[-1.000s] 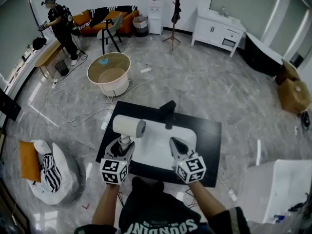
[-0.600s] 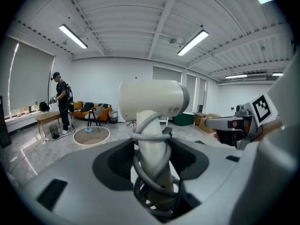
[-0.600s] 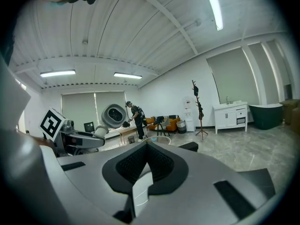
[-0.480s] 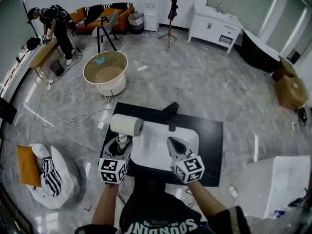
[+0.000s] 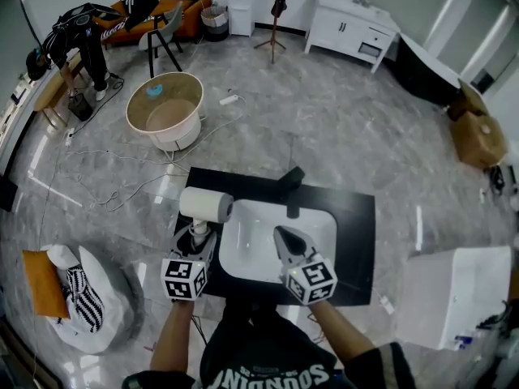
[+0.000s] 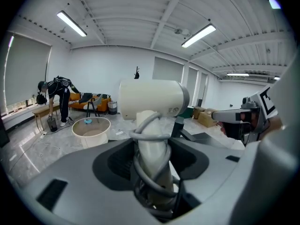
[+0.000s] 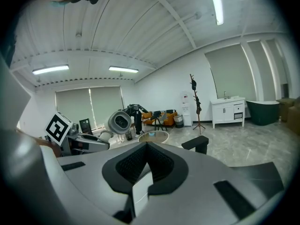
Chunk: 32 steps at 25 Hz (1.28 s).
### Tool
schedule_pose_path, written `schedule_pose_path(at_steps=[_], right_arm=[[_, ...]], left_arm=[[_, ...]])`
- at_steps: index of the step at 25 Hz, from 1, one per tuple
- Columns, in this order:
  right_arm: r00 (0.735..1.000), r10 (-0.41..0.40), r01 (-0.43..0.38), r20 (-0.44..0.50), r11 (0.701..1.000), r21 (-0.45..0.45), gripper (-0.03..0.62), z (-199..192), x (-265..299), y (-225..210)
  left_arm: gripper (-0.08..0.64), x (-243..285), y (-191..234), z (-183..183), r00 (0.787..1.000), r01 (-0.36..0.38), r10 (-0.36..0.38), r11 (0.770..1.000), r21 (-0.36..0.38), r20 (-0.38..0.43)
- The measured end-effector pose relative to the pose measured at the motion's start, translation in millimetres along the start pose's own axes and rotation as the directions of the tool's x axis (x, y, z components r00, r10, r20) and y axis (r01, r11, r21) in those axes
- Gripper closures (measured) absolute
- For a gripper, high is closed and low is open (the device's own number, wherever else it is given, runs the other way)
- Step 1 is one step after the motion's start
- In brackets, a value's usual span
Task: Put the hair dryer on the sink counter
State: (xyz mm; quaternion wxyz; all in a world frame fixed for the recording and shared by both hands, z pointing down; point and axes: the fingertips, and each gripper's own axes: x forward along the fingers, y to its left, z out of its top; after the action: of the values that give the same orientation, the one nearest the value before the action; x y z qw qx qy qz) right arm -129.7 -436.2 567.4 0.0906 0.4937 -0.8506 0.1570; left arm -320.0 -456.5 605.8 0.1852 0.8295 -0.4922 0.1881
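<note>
The cream hair dryer stands upright, its grey cord wound round the handle. My left gripper is shut on that handle, holding the dryer above the left end of the black sink counter. In the left gripper view the dryer's barrel points right. My right gripper hovers over the white basin, shut with nothing in it. The right gripper view shows its jaws met, with the dryer off to the left.
A black faucet rises at the basin's far edge. On the floor beyond are a round beige tub and loose cables. A beanbag lies left and a white cabinet right. A person bends over at the far left.
My grippers and the dryer stay almost where they were over the counter. The head view has shifted a little. The person in the background has bent over.
</note>
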Motion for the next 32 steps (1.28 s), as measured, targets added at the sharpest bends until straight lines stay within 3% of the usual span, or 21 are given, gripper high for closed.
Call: schedule_pose_path(at_steps=[13,25,32], right_arm=[[0.993,-0.084,0.087,-0.078,0.996,0.036,0.592,-24.5,35.0,-13.9],[0.978,-0.159,0.170,-0.136,0.983,0.075,0.592,-48.9,46.9,-23.5],[0.969,-0.159,0.181,-0.190,0.978,0.104,0.592,-55.6,46.7,-20.4]], left_arm=[[0.341,80.3,50.9,-33.2,0.990,0.054,-0.055,0.998,-0.009,-0.129],[0.341,140.1,88.4,-75.5,0.965,0.068,-0.079,0.996,-0.051,-0.251],[0.341,171.2,101.3,-94.3,0.946,0.064,-0.079,0.996,-0.056,-0.313]])
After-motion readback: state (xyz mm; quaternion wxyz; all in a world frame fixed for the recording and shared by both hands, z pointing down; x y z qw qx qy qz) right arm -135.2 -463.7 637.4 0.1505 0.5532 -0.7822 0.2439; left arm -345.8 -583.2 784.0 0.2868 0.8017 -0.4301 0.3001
